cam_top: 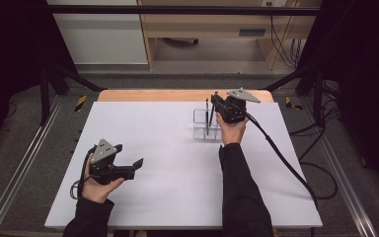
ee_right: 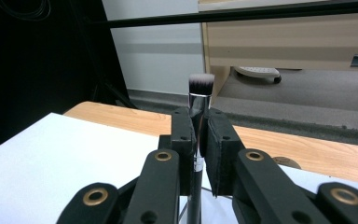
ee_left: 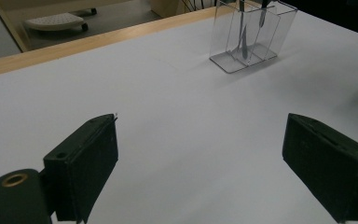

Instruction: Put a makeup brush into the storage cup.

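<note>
A makeup brush (ee_right: 200, 100) was held upright over a clear organiser (cam_top: 203, 124) at the far side of the table.

The brush was clamped by its handle between the closed jaws of the right gripper (cam_top: 220, 104), bristles up, with its lower end down in or just above the organiser; which compartment could not be told. A tilt of the handle was judged likely to catch a thin divider wall and tip or shove the light organiser across the white table (cam_top: 177, 187), and another dark slim tool (ee_left: 242, 39) already standing inside could be knocked. The left gripper (cam_top: 128, 168) was held well apart near the front edge, its jaws spread wide and empty, so nothing steadied the organiser. Nothing else lay in the way.
</note>
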Available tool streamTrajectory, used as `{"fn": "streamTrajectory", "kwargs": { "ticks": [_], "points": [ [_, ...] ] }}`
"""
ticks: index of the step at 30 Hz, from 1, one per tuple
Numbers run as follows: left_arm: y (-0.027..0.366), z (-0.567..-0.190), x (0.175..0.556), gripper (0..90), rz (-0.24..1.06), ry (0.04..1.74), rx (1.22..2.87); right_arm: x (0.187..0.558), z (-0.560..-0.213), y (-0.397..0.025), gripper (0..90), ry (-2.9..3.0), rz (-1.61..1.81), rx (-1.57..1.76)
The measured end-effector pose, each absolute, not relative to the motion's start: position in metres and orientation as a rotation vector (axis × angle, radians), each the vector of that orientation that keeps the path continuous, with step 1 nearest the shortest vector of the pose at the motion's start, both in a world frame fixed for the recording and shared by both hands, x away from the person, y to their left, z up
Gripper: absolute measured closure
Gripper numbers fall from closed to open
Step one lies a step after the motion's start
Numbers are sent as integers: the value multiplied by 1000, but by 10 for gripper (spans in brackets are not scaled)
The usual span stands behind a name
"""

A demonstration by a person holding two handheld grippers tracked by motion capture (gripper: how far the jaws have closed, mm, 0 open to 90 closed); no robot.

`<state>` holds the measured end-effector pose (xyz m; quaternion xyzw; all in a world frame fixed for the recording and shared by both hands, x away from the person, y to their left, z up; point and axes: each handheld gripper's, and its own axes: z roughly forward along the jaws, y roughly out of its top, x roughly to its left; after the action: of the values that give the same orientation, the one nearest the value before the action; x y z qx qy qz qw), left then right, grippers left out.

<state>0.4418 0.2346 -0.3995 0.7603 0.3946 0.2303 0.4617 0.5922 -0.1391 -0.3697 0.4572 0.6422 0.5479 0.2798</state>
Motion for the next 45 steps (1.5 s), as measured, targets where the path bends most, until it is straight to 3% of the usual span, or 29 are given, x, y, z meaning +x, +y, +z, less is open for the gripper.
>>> {"fn": "streamTrajectory", "kwargs": {
  "ticks": [45],
  "points": [
    [234,-401,442,97,567,974,1877,585,-412,-141,821,1851,1367,1305]
  ]
}}
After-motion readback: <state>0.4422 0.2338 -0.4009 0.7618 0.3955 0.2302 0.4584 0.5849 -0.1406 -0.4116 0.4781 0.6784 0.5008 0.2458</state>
